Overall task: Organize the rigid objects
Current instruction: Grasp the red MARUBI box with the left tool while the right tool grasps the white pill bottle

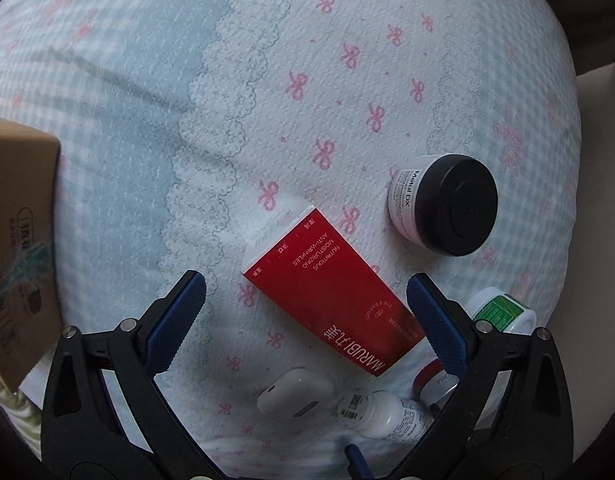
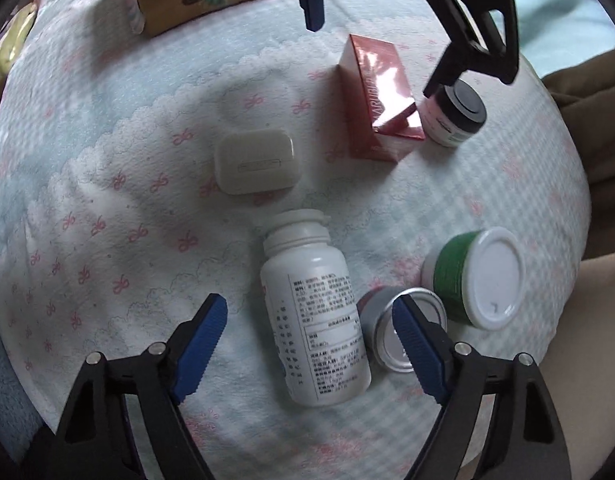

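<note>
A red carton (image 1: 327, 292) lies flat on the bow-print bedspread (image 1: 307, 80). My left gripper (image 1: 307, 282) hovers open just above it, one blue pad on either side and neither touching. The right wrist view shows the same gripper (image 2: 371, 60) over the red carton (image 2: 381, 92). A white pill bottle (image 2: 311, 312) lies on its side between the pads of my right gripper (image 2: 309, 304), which is open with gaps on both sides. Its right finger overlaps a small silver-lidded jar (image 2: 383, 340). A white earbud case (image 2: 255, 162) rests beyond the bottle.
A black-lidded jar (image 1: 455, 204) stands right of the carton. A green-labelled jar with a white lid (image 2: 491, 280) lies on its side near the silver jar. A cardboard box (image 1: 15, 240) sits at the bed's left edge. Beige fabric borders the bedspread on the right.
</note>
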`<state>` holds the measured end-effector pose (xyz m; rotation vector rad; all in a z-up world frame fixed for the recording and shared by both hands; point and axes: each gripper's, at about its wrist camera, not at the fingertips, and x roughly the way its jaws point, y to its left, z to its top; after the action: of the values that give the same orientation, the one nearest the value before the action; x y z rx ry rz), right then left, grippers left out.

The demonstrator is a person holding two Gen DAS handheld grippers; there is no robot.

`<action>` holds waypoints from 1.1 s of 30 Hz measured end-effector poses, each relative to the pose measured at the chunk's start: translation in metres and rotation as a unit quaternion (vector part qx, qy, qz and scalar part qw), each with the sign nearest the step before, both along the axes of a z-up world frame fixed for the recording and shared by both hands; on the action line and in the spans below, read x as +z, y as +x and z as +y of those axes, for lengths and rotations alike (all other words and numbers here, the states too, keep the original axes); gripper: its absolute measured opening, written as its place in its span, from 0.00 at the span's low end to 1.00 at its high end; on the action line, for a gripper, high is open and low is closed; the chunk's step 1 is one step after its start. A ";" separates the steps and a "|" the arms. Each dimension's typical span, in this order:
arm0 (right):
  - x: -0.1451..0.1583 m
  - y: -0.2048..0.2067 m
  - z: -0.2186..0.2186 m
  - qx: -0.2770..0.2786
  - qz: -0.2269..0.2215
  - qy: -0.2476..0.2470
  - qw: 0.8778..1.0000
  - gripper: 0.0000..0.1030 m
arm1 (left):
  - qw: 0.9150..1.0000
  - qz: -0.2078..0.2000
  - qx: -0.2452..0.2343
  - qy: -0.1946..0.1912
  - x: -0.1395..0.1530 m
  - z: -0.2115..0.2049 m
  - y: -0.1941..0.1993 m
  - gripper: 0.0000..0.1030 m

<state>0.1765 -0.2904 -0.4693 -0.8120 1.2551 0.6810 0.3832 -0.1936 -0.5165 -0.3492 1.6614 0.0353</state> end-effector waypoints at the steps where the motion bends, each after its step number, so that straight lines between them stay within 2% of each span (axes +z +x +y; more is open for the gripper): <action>1: -0.003 0.002 0.001 0.008 0.002 0.000 1.000 0.73 | 1.000 0.007 0.007 -0.002 -0.005 0.001 0.001 0.93; 3: -0.007 0.005 0.005 0.026 0.008 -0.001 1.000 0.72 | 1.000 0.019 0.021 -0.010 -0.014 0.002 0.003 0.91; 6: -0.016 0.007 0.011 0.048 0.017 -0.012 0.999 0.64 | 0.998 0.034 0.038 -0.025 -0.025 0.001 0.004 0.84; 8: -0.022 0.006 0.015 0.060 0.021 -0.022 0.998 0.63 | 0.999 0.036 0.035 -0.019 -0.028 -0.001 0.006 0.82; 10: -0.028 0.005 0.017 0.063 0.026 -0.035 0.997 0.57 | 0.999 0.035 0.030 -0.018 -0.029 -0.005 0.006 0.80; 12: -0.034 0.004 0.018 0.061 0.027 -0.045 0.997 0.52 | 0.999 0.032 0.029 -0.022 -0.030 -0.007 0.006 0.73; 13: -0.037 0.002 0.017 0.060 0.029 -0.046 0.997 0.48 | 0.999 0.030 0.031 -0.028 -0.029 -0.007 0.009 0.64; 16: -0.039 -0.003 0.018 0.053 0.024 -0.049 0.997 0.46 | 0.998 0.031 0.031 -0.036 -0.025 0.001 0.016 0.59; 22: -0.040 -0.004 0.021 0.016 0.024 -0.046 0.999 0.45 | 0.998 0.014 0.023 -0.059 -0.014 0.025 0.006 0.50; 26: -0.037 0.004 0.020 -0.021 0.019 -0.036 0.999 0.45 | 0.998 -0.005 0.003 -0.062 -0.003 0.036 -0.003 0.49; 27: -0.027 0.019 0.020 -0.033 0.016 -0.034 0.999 0.45 | 0.998 -0.009 0.000 -0.063 0.000 0.038 -0.004 0.49; 33: -0.006 0.026 0.005 -0.132 0.017 0.009 0.991 0.45 | 0.997 -0.046 -0.013 -0.061 0.035 0.050 -0.015 0.48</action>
<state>0.2020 -0.2858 -0.4757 -0.6072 1.3568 0.4916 0.3687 -0.1432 -0.4813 -0.4153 1.5804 -0.1016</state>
